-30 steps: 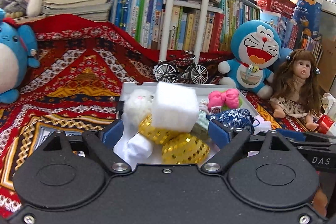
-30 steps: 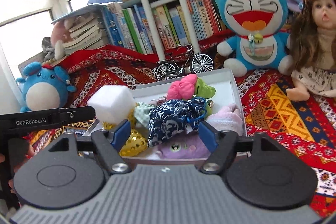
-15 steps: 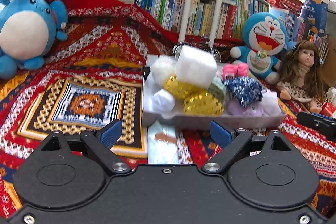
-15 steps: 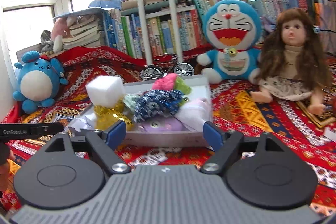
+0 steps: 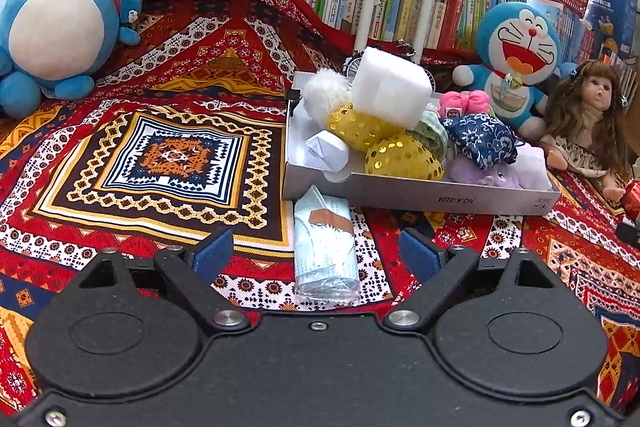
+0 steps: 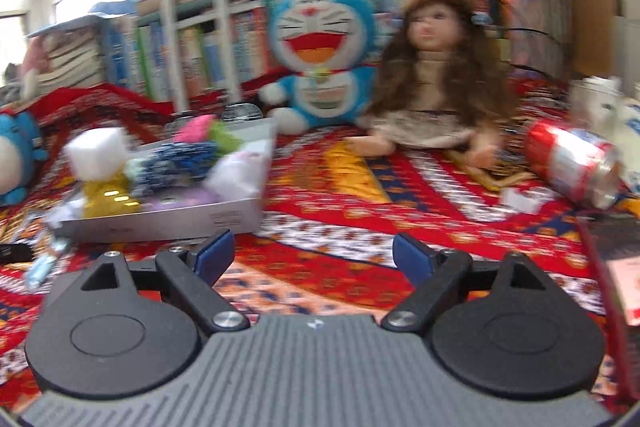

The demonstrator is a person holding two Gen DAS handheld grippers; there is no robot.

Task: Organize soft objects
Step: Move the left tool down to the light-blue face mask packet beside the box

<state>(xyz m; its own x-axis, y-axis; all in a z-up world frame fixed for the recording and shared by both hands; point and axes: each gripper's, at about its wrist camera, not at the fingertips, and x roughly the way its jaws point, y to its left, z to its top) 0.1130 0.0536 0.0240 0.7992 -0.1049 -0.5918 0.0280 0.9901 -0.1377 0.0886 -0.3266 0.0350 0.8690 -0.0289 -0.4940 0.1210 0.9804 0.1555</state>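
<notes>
A grey tray (image 5: 420, 191) sits on the patterned cloth, piled with soft things: a white foam cube (image 5: 390, 89), yellow sequin pouches (image 5: 402, 157), a blue floral pouch (image 5: 480, 139), a pink bow (image 5: 464, 103) and a white fluffy ball (image 5: 326, 89). A pale blue wrapped pack (image 5: 324, 251) lies on the cloth in front of the tray. My left gripper (image 5: 316, 251) is open and empty, just before that pack. My right gripper (image 6: 314, 253) is open and empty, right of the tray (image 6: 160, 219); this view is blurred.
A blue round plush (image 5: 60, 27) sits far left. A Doraemon plush (image 5: 516, 59) and a long-haired doll (image 5: 588, 123) sit right of the tray. A red and silver can (image 6: 572, 163) lies at the right. Bookshelves and white poles stand behind.
Both grippers have pulled back from the tray, which now looks farther off. The left view now shows the pale blue pack in full. The right gripper has swung to the right.
</notes>
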